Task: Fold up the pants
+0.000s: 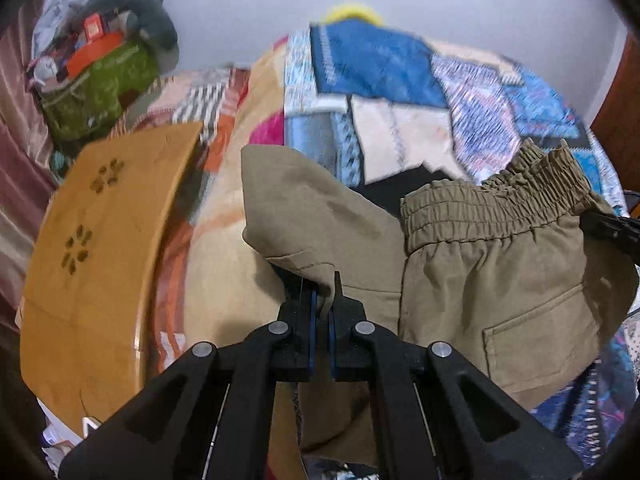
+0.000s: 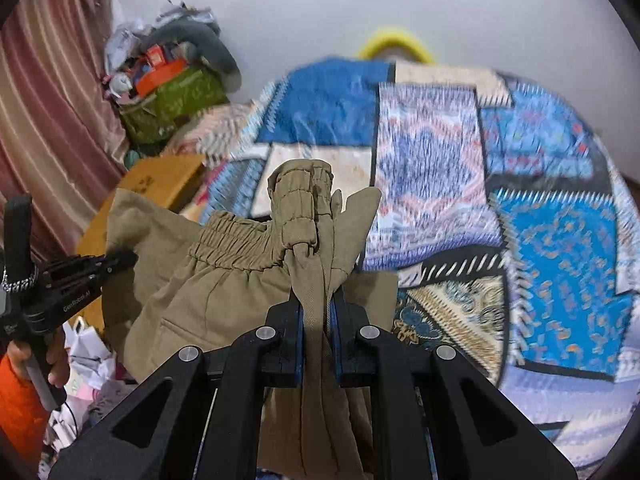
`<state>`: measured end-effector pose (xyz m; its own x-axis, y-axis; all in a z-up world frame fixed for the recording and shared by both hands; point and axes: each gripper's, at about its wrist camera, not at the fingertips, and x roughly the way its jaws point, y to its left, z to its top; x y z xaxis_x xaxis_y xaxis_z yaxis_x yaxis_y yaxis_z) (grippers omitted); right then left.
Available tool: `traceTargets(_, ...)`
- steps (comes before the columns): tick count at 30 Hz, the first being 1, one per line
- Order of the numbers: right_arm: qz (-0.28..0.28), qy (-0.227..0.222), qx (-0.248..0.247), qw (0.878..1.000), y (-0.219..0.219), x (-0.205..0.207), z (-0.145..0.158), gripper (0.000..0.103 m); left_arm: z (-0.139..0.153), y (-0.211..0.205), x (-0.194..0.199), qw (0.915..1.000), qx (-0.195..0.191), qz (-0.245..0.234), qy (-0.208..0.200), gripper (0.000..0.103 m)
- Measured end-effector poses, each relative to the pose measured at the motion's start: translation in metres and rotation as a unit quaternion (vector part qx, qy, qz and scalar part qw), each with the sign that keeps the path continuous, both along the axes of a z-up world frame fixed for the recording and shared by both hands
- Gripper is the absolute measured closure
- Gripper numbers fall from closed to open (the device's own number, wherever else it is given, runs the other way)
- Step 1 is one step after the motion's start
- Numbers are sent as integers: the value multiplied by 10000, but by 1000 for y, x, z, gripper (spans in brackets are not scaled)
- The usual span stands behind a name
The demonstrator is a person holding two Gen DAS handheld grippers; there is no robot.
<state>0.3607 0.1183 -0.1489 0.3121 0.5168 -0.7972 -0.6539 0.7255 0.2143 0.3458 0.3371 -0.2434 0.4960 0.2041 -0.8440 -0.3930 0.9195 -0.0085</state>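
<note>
Setting: a home bedroom. Bed with patchwork quilt; striped pink curtain at left. Cluttered green bag against white wall.

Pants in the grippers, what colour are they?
Plain khaki tan pants, no pattern. The left wrist view shows them best.

Khaki pants in left tool

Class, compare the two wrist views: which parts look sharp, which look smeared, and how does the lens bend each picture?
Left wrist view: the left claw and khaki pants are sharp; the patchwork quilt behind is motion-smeared; dark corners show fisheye vignetting. Right wrist view: the right claw and bunched waistband are crisp, the quilt streaks heavily, and the curtain bows at the edge.
</note>
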Motion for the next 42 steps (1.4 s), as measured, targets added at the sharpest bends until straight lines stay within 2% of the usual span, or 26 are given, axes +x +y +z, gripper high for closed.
traceTargets(5,-47,231,-497,9985,0,5,-35,93,-40,9,7,9989,-118,117,433,97)
traceTargets(7,-110,334,-566,9978,-4,8,-43,90,-51,11,8,9984,-145,149,535,92)
traceTargets(9,-111,413,-632,9971,-9,7,-45,86,-58,11,7,9978,-101,184,634,82)
traceTargets(10,-96,417,-667,9969,-9,8,-45,85,-59,12,6,9977,-58,224,637,80)
traceTargets(12,-24,387,-741,9965,-13,2,-42,80,-58,14,2,9974,71,325,644,63)
traceTargets(14,13,348,-794,9962,-16,-1,-40,76,-57,16,-3,9964,183,420,709,52)
traceTargets(16,10,351,-804,9961,-21,-5,-36,71,-55,18,-10,9961,158,427,760,52)
traceTargets(19,-24,291,-710,9971,-32,-18,-23,70,-44,16,-24,9958,167,413,797,52)
traceTargets(21,-28,210,-631,9978,-36,-25,-14,70,-30,10,-36,9965,258,349,712,52)
traceTargets(25,-52,-16,-288,9996,-52,-51,20,70,16,-7,-61,9980,512,264,267,52)
traceTargets(30,-117,-552,281,9980,-69,-86,79,70,96,-37,-98,9965,566,56,-615,52)
traceTargets(33,-120,-1064,673,9920,-78,-116,120,70,147,-66,-127,9899,736,-208,-1195,52)
traceTargets(36,-127,-1612,1125,9804,-89,-155,162,70,187,-90,-155,9821,876,-353,-1630,52)
traceTargets(39,-112,-1996,1468,9688,-99,-188,189,70,225,-117,-192,9705,962,-506,-2150,52)
traceTargets(42,-57,-2358,1812,9547,-111,-224,212,70,259,-146,-235,9546,1081,-697,-2688,52)
